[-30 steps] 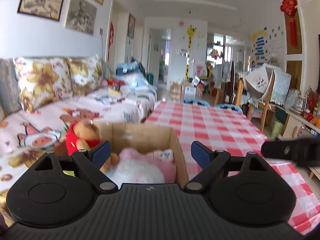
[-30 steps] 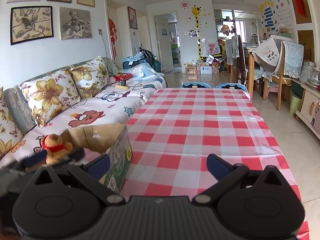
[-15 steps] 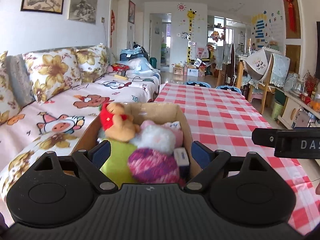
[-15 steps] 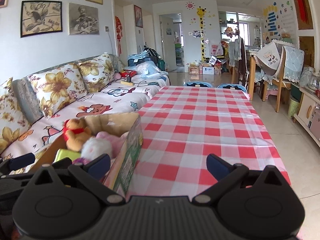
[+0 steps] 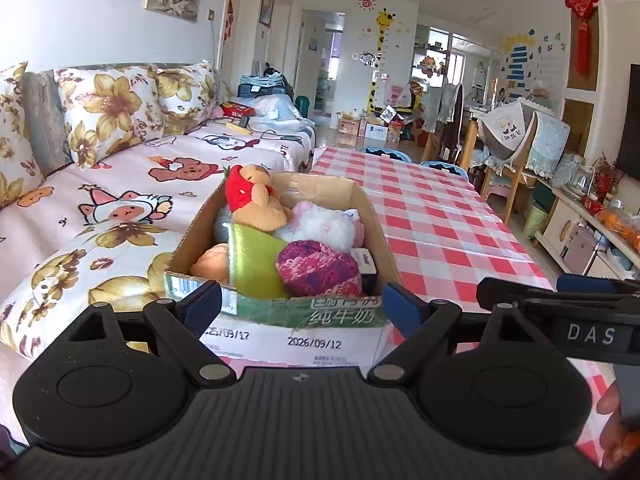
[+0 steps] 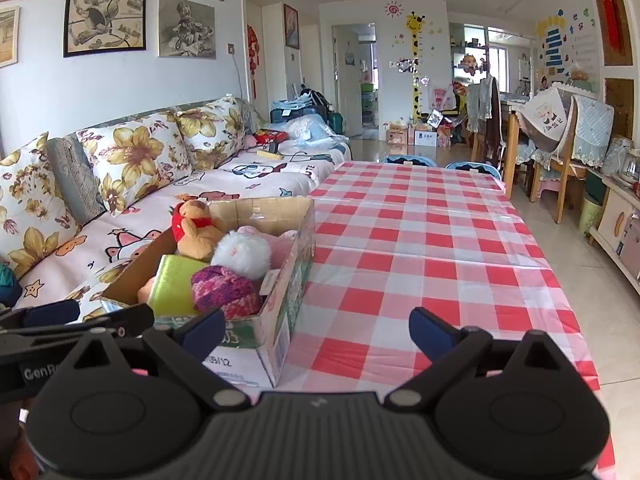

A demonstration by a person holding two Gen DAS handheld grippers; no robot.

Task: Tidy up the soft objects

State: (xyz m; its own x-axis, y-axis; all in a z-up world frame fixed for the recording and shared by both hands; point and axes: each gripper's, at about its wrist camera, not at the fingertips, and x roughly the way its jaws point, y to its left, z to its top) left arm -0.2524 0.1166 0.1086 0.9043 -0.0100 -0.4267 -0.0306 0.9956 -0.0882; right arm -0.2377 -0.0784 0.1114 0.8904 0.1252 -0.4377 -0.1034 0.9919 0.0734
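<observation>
Both jaws parted and empty, cardboard box of soft toys just ahead.

Left gripper [image 5: 301, 305] spread wide, blue pads either side of the box's near wall, not pressing it, nothing grasped. Right gripper [image 6: 316, 327] wide too, jaws closing, only checked tablecloth [image 6: 432, 256] between them. Cardboard box [image 5: 280, 316] at the table's left edge, beside the sofa [image 5: 120, 184]. Inside: bear plush [image 5: 256, 204], white fluffy toy [image 5: 326, 224], purple yarn ball [image 5: 318, 268], green cloth [image 5: 256, 260], packed touching. Left view alone looking straight into the box, right gripper's side at its right edge. Right view alone showing the box's long side wall and broad bare cloth to the right, stools at the far end.
</observation>
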